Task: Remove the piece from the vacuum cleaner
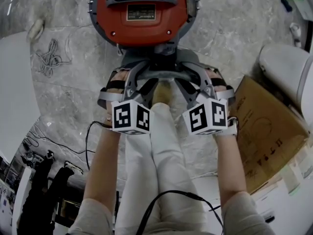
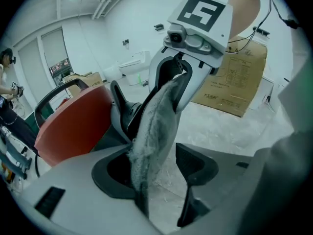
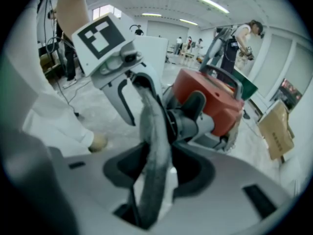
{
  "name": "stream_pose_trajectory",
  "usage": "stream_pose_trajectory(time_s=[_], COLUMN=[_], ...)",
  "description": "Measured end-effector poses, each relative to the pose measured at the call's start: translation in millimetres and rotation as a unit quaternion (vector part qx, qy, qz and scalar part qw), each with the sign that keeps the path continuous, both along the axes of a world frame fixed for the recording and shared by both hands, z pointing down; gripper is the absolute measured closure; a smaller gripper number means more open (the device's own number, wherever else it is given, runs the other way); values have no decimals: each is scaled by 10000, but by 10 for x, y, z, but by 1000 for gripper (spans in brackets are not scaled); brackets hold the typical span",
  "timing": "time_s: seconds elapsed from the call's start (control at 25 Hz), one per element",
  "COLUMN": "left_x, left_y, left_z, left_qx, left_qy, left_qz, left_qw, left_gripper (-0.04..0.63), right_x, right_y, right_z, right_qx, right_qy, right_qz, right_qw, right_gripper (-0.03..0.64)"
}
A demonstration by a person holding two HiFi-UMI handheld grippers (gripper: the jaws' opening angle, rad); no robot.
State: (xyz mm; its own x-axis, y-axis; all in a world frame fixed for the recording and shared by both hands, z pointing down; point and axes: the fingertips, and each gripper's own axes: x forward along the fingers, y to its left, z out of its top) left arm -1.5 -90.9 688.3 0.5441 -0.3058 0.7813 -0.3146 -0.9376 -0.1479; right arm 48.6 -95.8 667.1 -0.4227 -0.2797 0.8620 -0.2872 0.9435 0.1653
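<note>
We found the grey piece (image 1: 161, 75) arching crosswise at the near side of the vacuum cleaner (image 1: 142, 13), equally near both hands. The fingers of the left gripper (image 2: 156, 168) and the right gripper (image 3: 159, 173) stood apart around its ends, not yet clamped.

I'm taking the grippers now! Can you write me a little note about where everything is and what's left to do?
Left gripper: jaws apart, gray piece between them.
Right gripper: same, jaws apart around the piece.
Piece: seems still joined to the front of the red vacuum.
Done: both grippers at the piece.
Left: clamp, pull it off.
</note>
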Motion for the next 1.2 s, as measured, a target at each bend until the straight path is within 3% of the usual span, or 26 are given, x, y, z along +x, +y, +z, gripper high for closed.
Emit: stream_pose_trajectory(time_s=[0.16, 0.4, 0.68, 0.92, 1.2], left_x=[-15, -63, -80, -100, -87], left_y=[-85, -66, -18, -1, -11], left_z=[-6, 20, 18, -57, -222], left_qx=[48, -208, -420, -551, -620], left_qy=[96, 334, 426, 133, 3], left_qz=[-276, -606, -820, -615, -672], left_qw=[9996, 9974, 9948, 9965, 9958], left_gripper=[425, 511, 522, 540, 548], right_x=[3, -1, 39, 79, 87], right_y=[32, 100, 78, 70, 73], right_z=[-14, -50, -100, -63, 27], right_qx=[130, 318, 201, -138, -684], right_qy=[95, 198, 4, -350, -1053], right_qz=[-123, -252, 63, 347, 1005], right_qw=[9998, 9990, 9998, 9987, 9870], right_gripper=[481, 558, 558, 580, 580])
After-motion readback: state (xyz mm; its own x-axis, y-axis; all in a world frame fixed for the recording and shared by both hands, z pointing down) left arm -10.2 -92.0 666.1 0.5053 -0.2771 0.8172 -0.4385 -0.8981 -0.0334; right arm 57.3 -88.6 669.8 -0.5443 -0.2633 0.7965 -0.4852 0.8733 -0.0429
